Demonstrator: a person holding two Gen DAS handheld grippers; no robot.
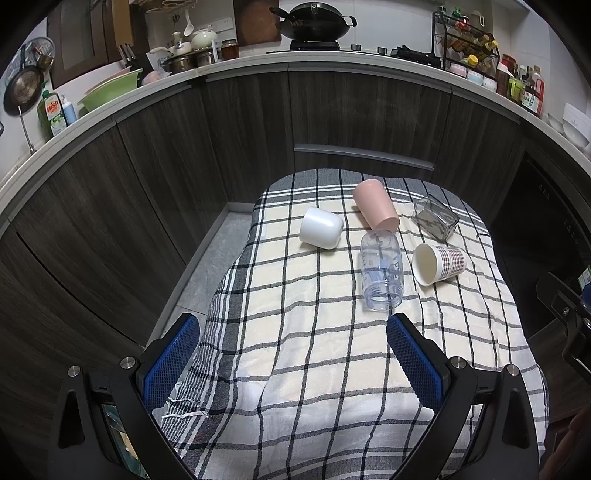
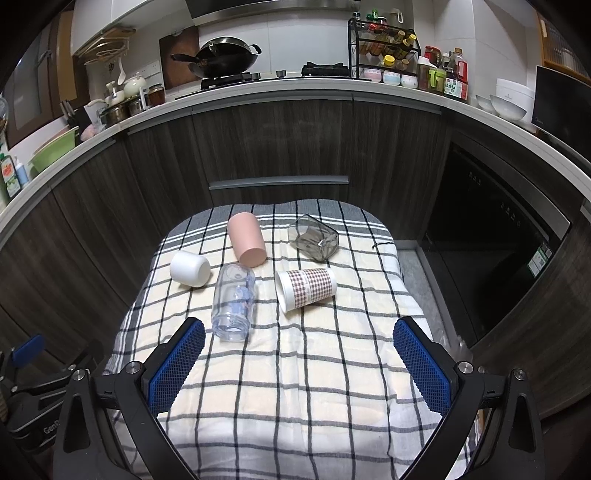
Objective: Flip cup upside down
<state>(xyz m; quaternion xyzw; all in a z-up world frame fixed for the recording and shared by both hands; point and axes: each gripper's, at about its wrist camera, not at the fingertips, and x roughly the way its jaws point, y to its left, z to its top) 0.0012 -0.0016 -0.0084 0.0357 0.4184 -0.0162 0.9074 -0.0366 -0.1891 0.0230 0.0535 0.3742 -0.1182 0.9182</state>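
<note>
Several cups lie on their sides on a checked cloth (image 1: 314, 369) (image 2: 295, 387): a white cup (image 1: 320, 228) (image 2: 190, 273), a pink cup (image 1: 375, 209) (image 2: 246, 240), a clear plastic cup (image 1: 381, 268) (image 2: 233, 306), a plaid paper cup (image 1: 438, 263) (image 2: 305, 290) and a smoky glass tumbler (image 1: 436, 218) (image 2: 313, 237). My left gripper (image 1: 293, 325) is open and empty, near the clear cup's mouth. My right gripper (image 2: 299, 328) is open and empty, in front of the clear and plaid cups.
Dark wood cabinets (image 1: 240, 129) (image 2: 277, 140) stand behind the small table under a counter with a wok (image 1: 314, 20) (image 2: 221, 55) and a spice rack (image 1: 469, 44) (image 2: 384, 48). A black oven (image 2: 491, 240) is at the right. Floor gap (image 1: 207, 258) lies left of the table.
</note>
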